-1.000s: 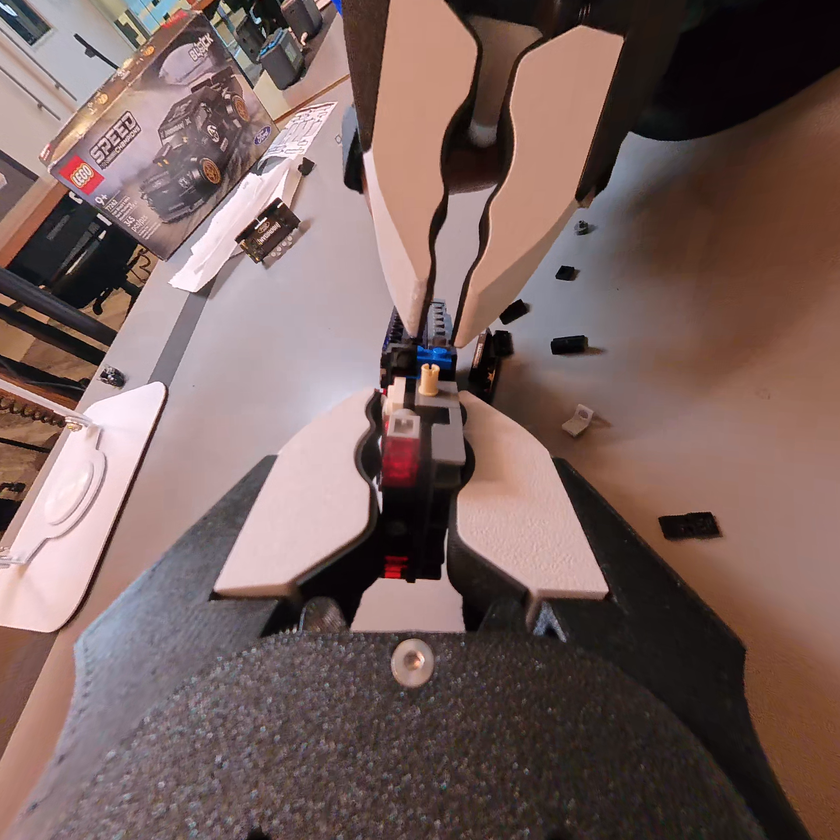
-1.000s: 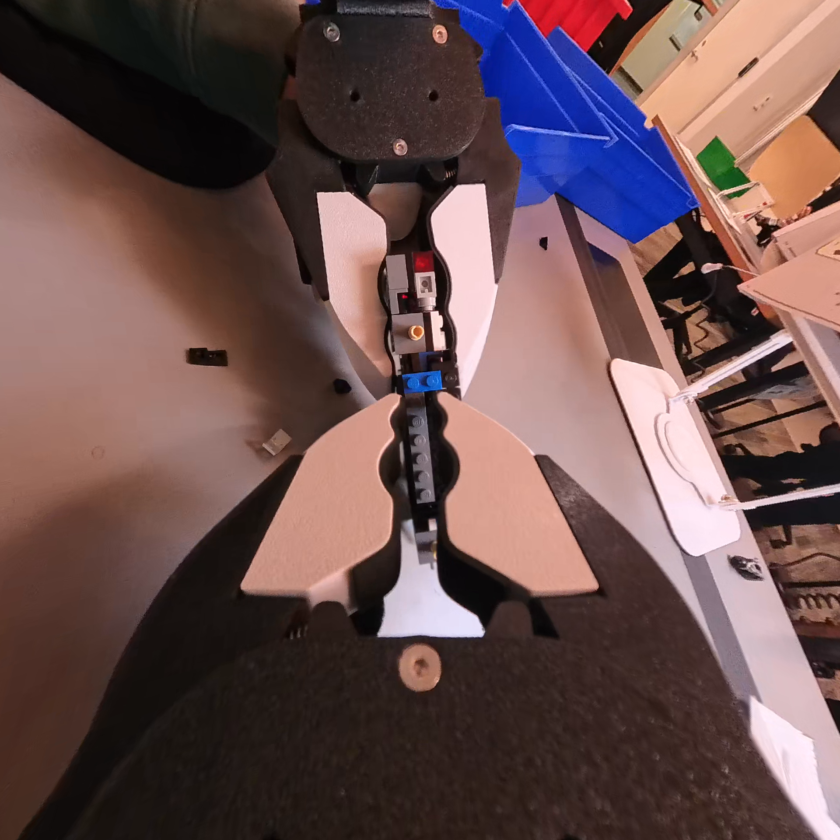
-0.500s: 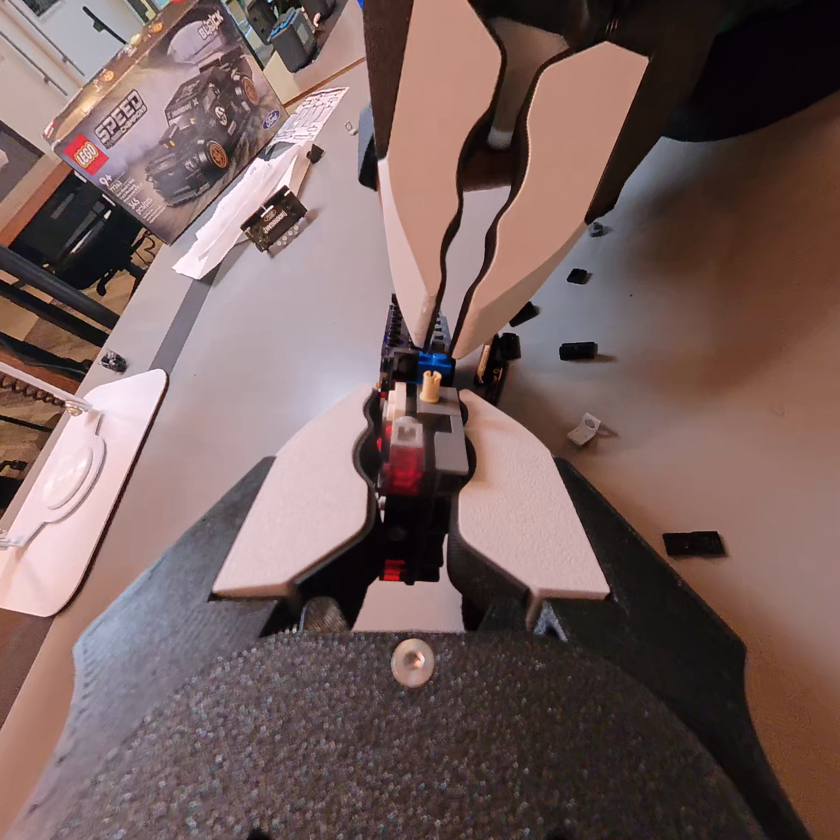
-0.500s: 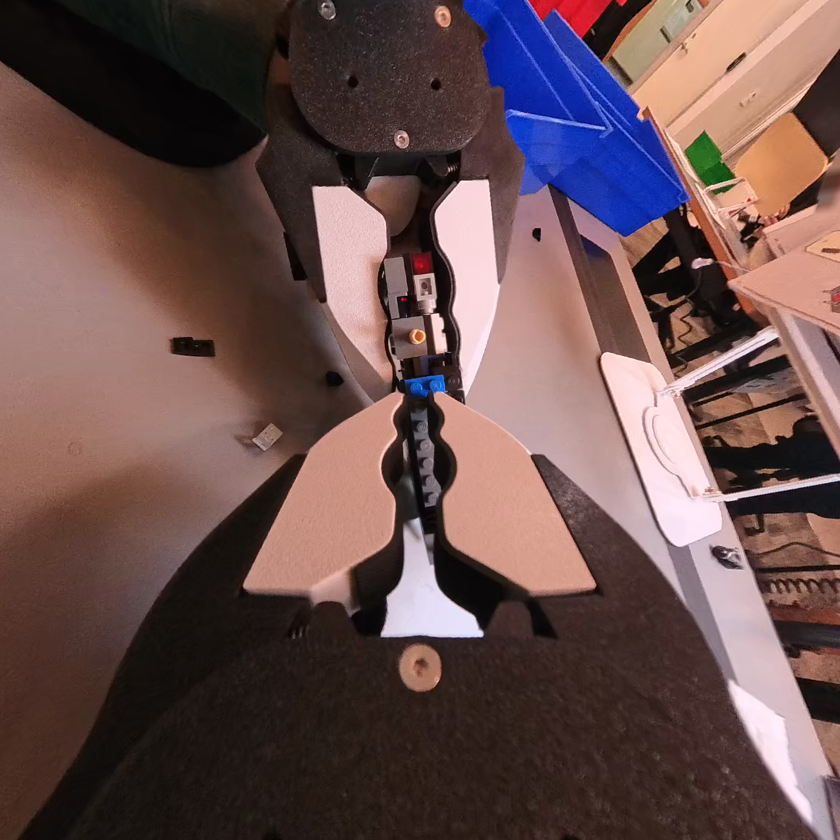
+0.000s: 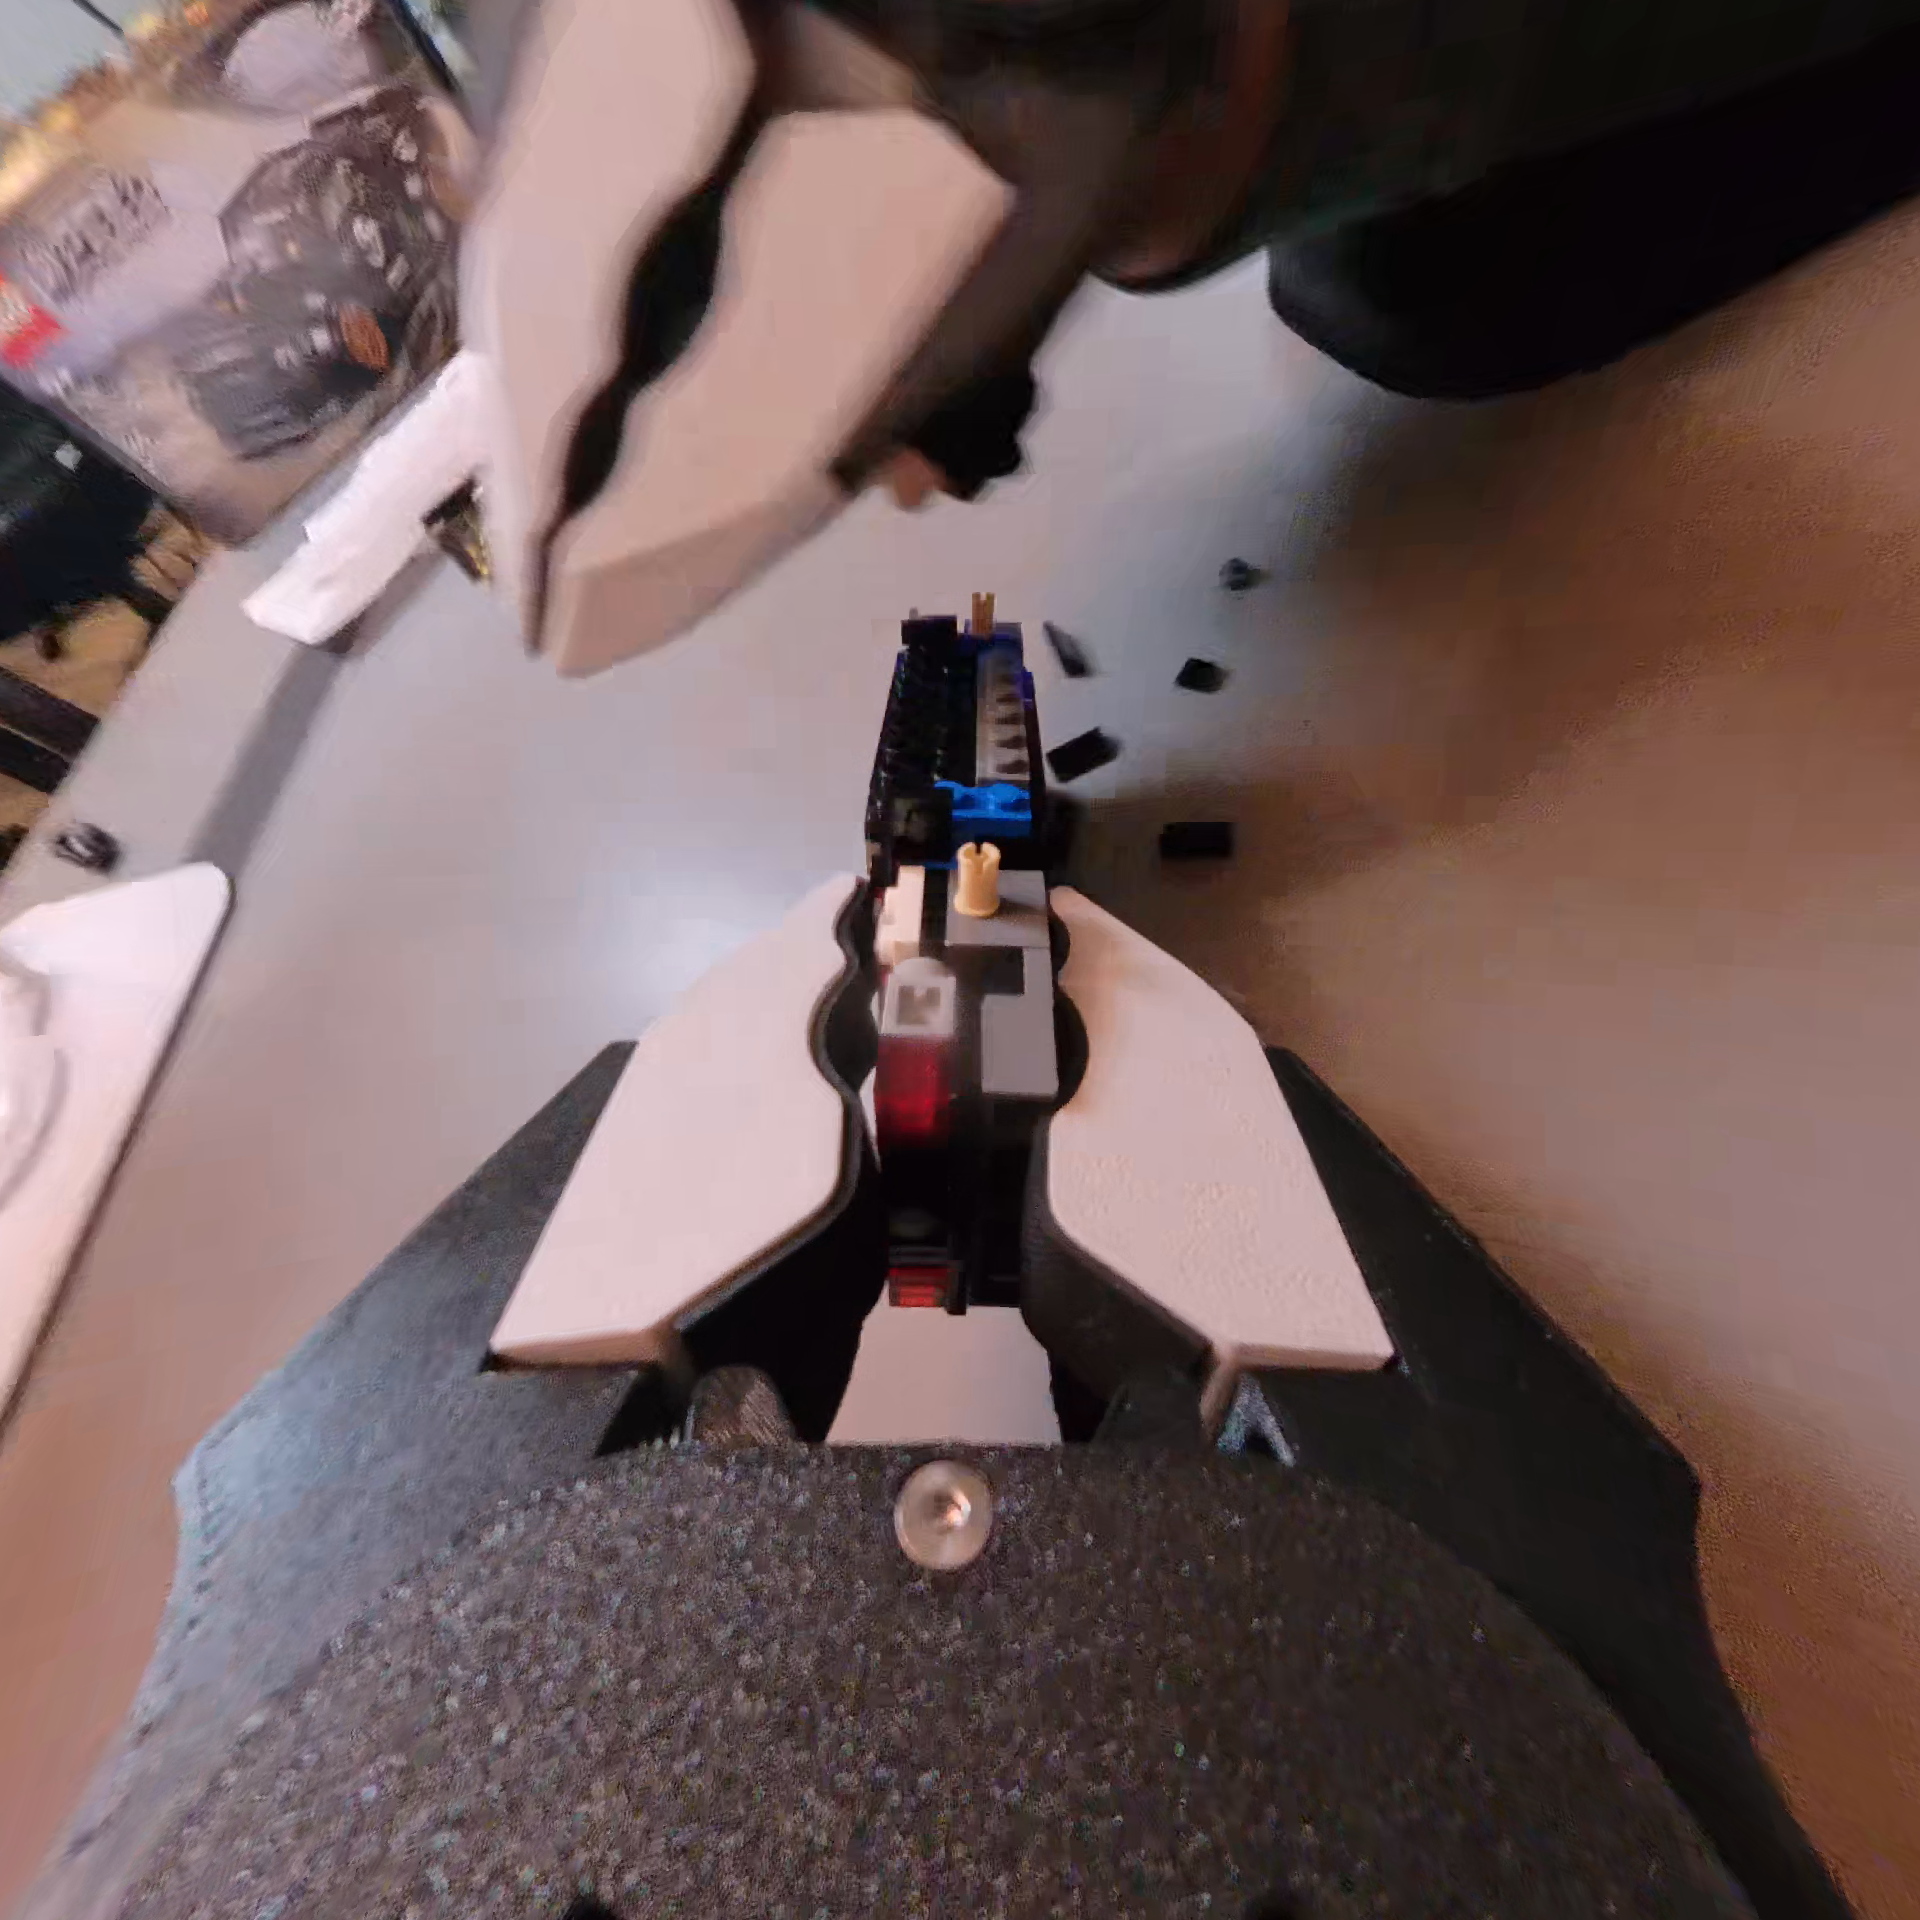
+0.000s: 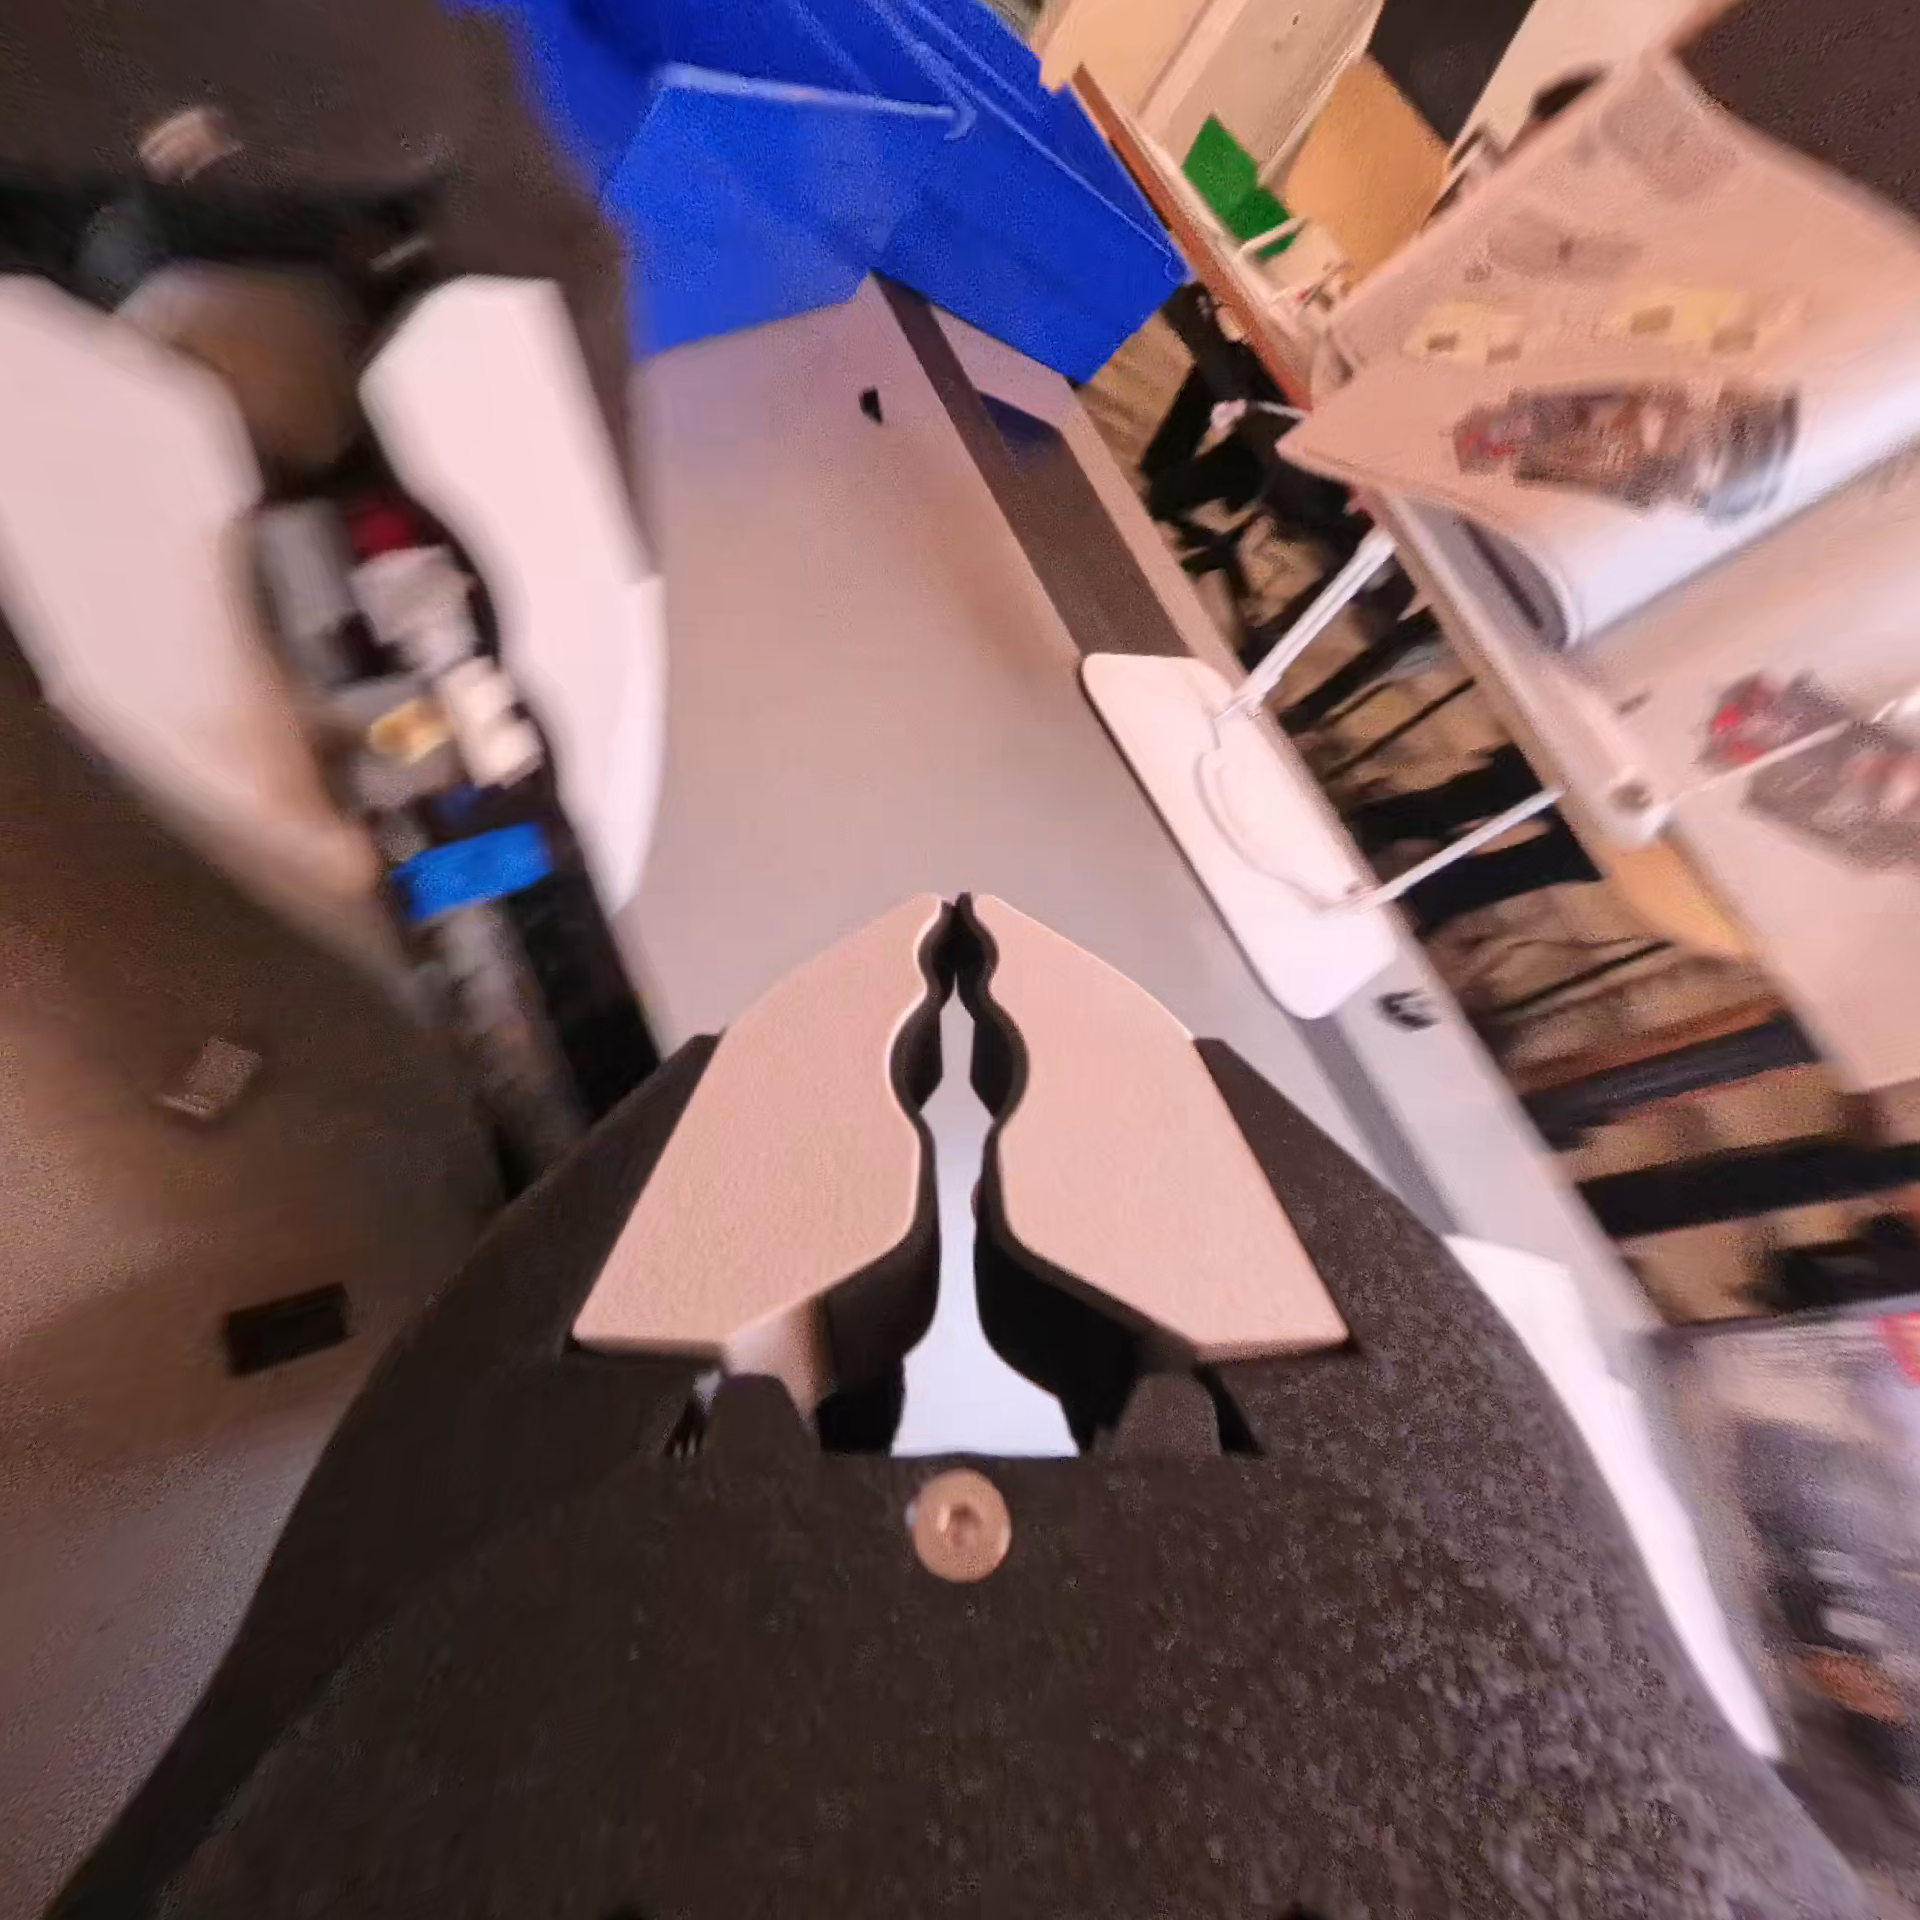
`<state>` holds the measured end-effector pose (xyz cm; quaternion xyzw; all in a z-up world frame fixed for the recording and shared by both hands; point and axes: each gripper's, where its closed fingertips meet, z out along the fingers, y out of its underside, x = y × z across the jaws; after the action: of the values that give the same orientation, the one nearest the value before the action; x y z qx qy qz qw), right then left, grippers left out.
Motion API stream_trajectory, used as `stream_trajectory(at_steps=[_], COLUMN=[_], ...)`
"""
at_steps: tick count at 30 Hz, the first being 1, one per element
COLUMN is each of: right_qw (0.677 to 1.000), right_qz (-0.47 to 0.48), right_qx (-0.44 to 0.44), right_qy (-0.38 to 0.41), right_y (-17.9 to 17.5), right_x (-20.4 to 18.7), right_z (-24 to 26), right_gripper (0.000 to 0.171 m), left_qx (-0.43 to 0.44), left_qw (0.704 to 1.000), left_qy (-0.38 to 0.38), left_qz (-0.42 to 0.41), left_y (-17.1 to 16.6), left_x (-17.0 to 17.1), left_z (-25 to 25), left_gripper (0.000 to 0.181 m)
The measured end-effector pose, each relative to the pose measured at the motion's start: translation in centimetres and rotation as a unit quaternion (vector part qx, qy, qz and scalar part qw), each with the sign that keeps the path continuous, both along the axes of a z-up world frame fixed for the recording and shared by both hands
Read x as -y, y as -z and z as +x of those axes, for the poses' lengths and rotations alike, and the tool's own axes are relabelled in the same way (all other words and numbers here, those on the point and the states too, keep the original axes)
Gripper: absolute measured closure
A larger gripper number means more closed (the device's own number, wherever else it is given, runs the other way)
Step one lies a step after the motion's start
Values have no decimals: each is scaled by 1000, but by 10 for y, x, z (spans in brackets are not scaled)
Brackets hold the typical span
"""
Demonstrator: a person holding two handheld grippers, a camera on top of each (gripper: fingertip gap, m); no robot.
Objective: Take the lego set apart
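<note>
Centre frame: left gripper (image 5: pixel 956 914) clamps the lego set (image 5: pixel 961 966) upright just above the table (image 5: pixel 520 831), apparently bracing it for stripping. Right gripper (image 6: pixel 962 902), upper left in left wrist view, pressed together, holding nothing, apart from the set.

Lab or workshop: blue storage bins (image 6: pixel 883 177), long grey worktable (image 6: pixel 883 644).

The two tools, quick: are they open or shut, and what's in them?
Left tool: shut on the lego car chassis.
Right tool: shut, nothing between its fingers, off to the side of the chassis.
</note>
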<state>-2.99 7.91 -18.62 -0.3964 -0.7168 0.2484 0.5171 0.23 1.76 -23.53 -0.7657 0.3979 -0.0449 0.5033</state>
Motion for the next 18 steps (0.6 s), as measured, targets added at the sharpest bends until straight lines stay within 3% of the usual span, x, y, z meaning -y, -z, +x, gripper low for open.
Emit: stream_trajectory(at_steps=[2, 4, 7, 10, 18], right_qw=[999, 998, 995, 992, 989], right_qz=[-37, -48, -62, -60, -61], right_qx=[-14, -25, -28, -8, 40], right_qy=[-23, -38, -72, -109, -126], right_y=[-11, -13, -17, -7, 18], right_x=[5, 15, 24, 37, 51], right_z=[3, 7, 11, 13, 8], right_gripper=[171, 171, 171, 160, 158], left_qx=[-33, 24, 50, 79, 81], left_qw=[998, 996, 994, 991, 990], left_qy=[-45, -77, -88, -90, -94], left_qz=[5, -34, -40, -59, -66], left_y=[-1, -3, -2, -3, -3], left_x=[-9, -13, -13, -13, -13], left_z=[-10, -29, -31, -30, -27], left_gripper=[153, 153, 153, 153, 153])
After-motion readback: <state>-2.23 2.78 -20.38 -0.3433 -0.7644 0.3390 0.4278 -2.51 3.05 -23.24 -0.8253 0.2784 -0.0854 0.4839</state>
